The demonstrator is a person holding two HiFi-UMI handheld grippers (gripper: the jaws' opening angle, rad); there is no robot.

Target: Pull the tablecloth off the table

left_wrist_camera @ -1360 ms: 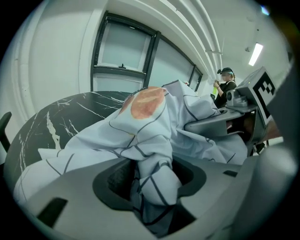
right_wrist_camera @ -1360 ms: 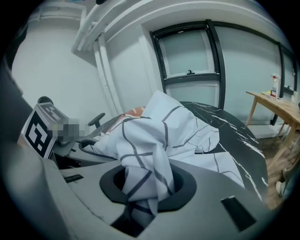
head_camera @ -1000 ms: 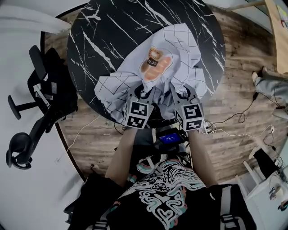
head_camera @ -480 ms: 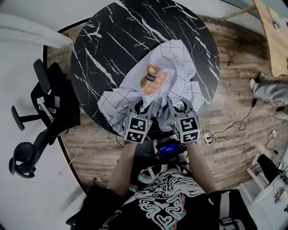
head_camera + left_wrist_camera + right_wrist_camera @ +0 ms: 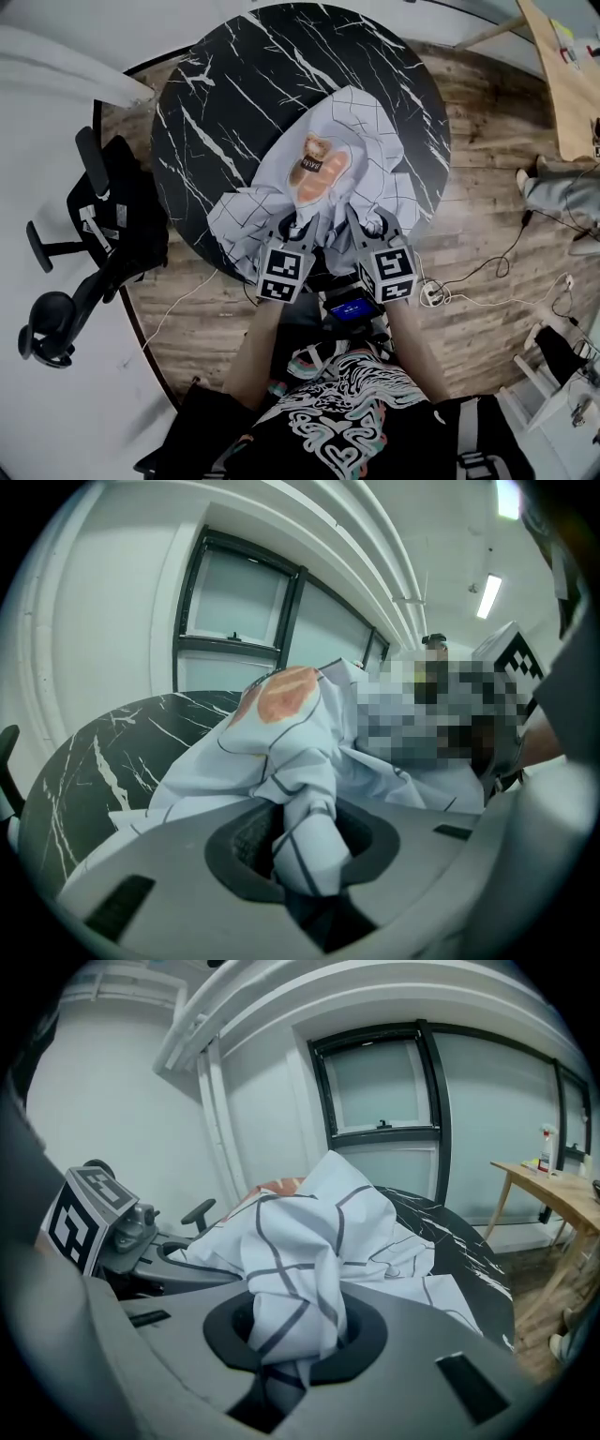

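- Left tongs point(image 5: 297, 226) point(image 5: 306, 844): clamped on a twisted fold of the tablecloth point(image 5: 367, 141) point(image 5: 281, 752). The jaws have just been closing, and in the left gripper view the cloth fills the gap between them, with the dark pads pressing on either side.
- Right tongs point(image 5: 367, 221) point(image 5: 296, 1331): jaws drawn together on a second bunched fold of the same cloth, which rises out of the gap in a crumpled peak.
- Relative position: the two tongs sit side by side at the near edge of the bench point(image 5: 234, 84), left beside right, each with its marker cube turned up toward the head camera. Both point away from the person and downward.
- Tablecloth: white with thin dark grid lines, and an orange-brown printed figure point(image 5: 319, 164) near its middle. It lies gathered in a heap from about the centre of the bench to the near edge. Its near margin is held in both tongs and part of it hangs over that edge.
- Bench: round, with a black top veined in white. The top shows along the far edge and on the left and right sides of the cloth.
- Person: two bare forearms run back from the tongs to a black shirt with a pale pattern point(image 5: 342, 412). A small device with a blue screen point(image 5: 352, 309) sits between the forearms.
- Surroundings: a wooden plank floor point(image 5: 487, 216) with light cables point(image 5: 487, 300) trailing across it, and a black office chair point(image 5: 89, 220) beyond the bench's left edge.
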